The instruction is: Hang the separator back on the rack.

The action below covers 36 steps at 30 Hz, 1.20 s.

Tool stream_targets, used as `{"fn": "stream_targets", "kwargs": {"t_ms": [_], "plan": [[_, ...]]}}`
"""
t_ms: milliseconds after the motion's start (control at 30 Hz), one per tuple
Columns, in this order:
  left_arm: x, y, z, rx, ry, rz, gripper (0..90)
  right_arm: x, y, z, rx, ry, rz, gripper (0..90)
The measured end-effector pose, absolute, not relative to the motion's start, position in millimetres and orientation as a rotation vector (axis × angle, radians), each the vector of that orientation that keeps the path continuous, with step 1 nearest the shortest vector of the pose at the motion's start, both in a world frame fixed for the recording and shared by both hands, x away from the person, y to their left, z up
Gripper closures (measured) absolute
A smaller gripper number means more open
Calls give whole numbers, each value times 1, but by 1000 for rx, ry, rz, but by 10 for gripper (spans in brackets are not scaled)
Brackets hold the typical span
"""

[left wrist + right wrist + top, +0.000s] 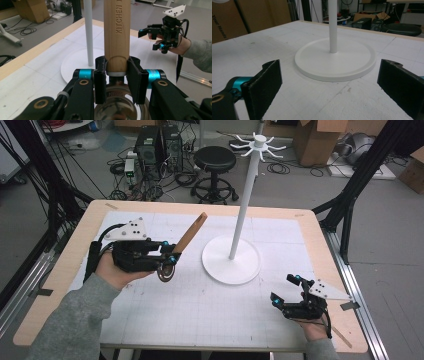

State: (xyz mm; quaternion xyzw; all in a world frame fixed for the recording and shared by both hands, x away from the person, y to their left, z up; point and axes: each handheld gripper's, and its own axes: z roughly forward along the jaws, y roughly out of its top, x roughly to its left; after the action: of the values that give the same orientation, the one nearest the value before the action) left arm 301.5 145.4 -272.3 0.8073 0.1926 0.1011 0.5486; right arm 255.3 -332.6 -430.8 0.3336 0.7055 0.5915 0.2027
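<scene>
Wooden handle (190,233) of a kitchen utensil is pinched between the jaws of the left gripper (170,256), close to the metal collar where it joins the steel head (165,272). In the high view the utensil is lifted clear of the white table mat (200,315), its handle angled up and away toward the white hanging stand (231,258) and its perforated round head hanging just below the jaws. The left gripper view confirms the hold: both pads are pressed against the handle (117,32) at its lower end, with the stamped lettering above them and the polished head (117,106) directly beneath.

Judgement: gripping low, near the head, leaves the long handle end free to be presented to one of the hooks (259,144) on the crown of the stand. Whether the handle end carries a hanging hole cannot be told.

The right gripper (285,292) rests low at the near right of the table, well apart from the utensil. Its jaws are spread wide and hold nothing; the right gripper view looks between them onto the round base (335,63) and pole (333,25) of the stand. Judgement: it is positioned on standby, available to steady the base should the stand rock during hanging.
</scene>
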Motion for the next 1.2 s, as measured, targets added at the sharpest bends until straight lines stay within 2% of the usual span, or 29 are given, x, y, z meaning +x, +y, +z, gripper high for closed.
{"fn": "stream_targets", "kwargs": {"t_ms": [667, 1200], "plan": [[317, 138, -252, 1873, 444, 248, 694, 255, -333, -431, 927, 1967, 1654, 48], [334, 116, -231, 1841, 430, 266, 694, 253, -336, -431, 931, 1960, 1661, 48]]}}
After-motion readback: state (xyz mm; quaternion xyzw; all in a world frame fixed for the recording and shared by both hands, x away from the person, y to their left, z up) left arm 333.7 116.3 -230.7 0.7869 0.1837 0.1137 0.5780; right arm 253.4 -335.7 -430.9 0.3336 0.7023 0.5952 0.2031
